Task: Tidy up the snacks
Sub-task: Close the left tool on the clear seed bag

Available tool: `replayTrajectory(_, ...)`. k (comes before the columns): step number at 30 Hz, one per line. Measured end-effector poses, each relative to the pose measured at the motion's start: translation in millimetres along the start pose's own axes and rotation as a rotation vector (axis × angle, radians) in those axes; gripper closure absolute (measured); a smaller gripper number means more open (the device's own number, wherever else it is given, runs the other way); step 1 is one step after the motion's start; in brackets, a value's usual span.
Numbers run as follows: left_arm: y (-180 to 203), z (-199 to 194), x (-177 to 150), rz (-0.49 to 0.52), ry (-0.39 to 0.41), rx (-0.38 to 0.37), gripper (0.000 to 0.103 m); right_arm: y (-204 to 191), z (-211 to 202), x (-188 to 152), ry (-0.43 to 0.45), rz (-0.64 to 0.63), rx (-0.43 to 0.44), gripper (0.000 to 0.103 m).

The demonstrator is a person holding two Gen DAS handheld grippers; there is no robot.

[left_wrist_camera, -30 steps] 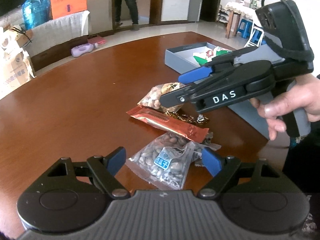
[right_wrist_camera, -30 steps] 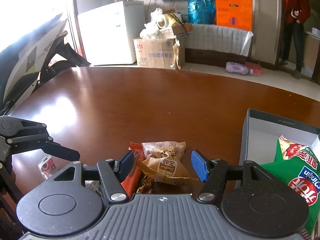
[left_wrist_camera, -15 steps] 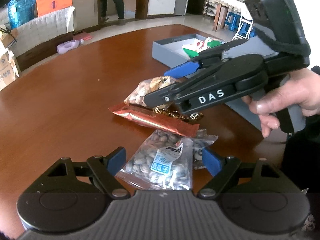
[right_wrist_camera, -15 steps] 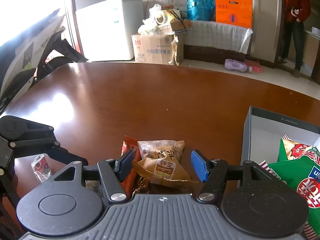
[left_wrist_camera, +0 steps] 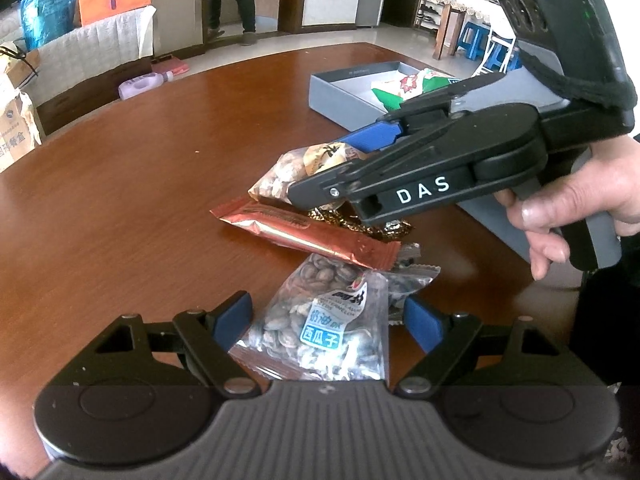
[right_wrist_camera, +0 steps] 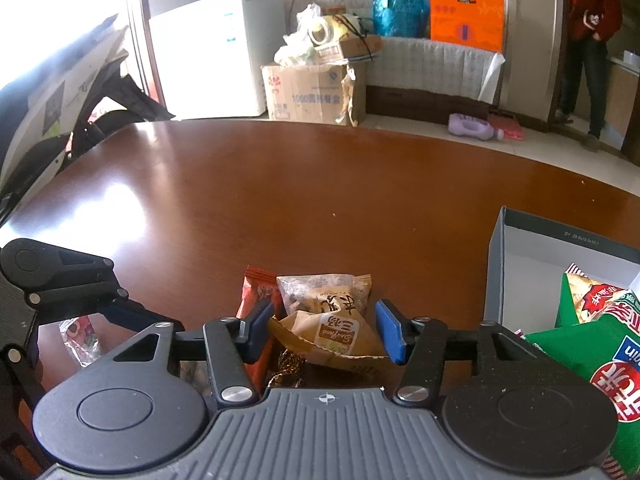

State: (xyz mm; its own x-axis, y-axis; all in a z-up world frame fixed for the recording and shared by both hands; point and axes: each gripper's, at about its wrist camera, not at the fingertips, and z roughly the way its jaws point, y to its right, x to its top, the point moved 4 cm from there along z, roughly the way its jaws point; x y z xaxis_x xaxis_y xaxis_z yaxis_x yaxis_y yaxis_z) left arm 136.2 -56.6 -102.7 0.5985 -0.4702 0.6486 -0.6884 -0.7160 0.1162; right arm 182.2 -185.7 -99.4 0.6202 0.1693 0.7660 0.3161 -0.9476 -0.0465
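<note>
Lying flat, copper snack bar (left_wrist_camera: 304, 236), long axis slanting toward the grey box (left_wrist_camera: 344, 98).

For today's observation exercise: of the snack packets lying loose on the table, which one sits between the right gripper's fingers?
The tan nut packet, farthest of the pile. The right gripper brackets it; the copper bar and clear seed packet lie outside.
</note>
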Motion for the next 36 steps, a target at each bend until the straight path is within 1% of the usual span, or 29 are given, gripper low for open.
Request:
replayTrajectory(5, -0.7, -2.4, -1.9, 0.002, 0.003, 0.014, 0.024, 2.0, 3.8, -4.1, -0.028, 0.015, -0.008, 0.046)
replayTrajectory(7, -1.0, -3.0, -1.6, 0.004, 0.009, 0.027, 0.030, 1.2, 3.8, -5.1, -0.026, 0.015, -0.009, 0.046)
replayTrajectory(8, -1.9, -3.9, -2.4, 0.006, 0.013, 0.036, 0.037, 0.5, 3.2, -5.4, -0.020, 0.015, -0.010, 0.046)
replayTrajectory(9, -2.6, -4.5, -1.9, 0.002, 0.016, 0.042, 0.041, 0.2, 2.3, -5.7, -0.016, 0.015, -0.011, 0.047)
replayTrajectory(12, -4.7, -5.8, -1.8, -0.007, 0.021, 0.042, 0.046, -0.6, 0.2, -5.0, -0.005, 0.010, -0.006, 0.049)
replayTrajectory(16, -4.2, -7.2, -2.1, -0.006, 0.026, 0.048, 0.049, -0.7, -4.1, -4.5, 0.015, 0.015, -0.002, 0.051)
replayTrajectory(23, -12.0, -13.6, -1.6, -0.030, 0.030, 0.097, 0.054, 3.5, -12.0, -2.2, 0.040, 0.022, 0.006, 0.053)
replayTrajectory(24, -12.6, -14.9, -1.5, -0.031, 0.030, 0.100, 0.055, 3.4, -13.1, -2.1, 0.042, 0.023, 0.009, 0.060)
replayTrajectory(25, -12.7, -16.3, -1.3, -0.032, 0.030, 0.101, 0.055, 4.7, -14.0, -1.0, 0.041, 0.024, 0.013, 0.061)
replayTrajectory(30, -12.4, -23.6, 1.7, -0.049, 0.036, 0.108, 0.058, 4.6, -17.9, -1.8, 0.044, 0.021, 0.027, 0.061)
replayTrajectory(36, -17.0, -41.5, 5.9, -0.103, 0.084, 0.121, 0.059, 7.1, -28.4, -0.5, 0.074, 0.026, 0.036, 0.062)
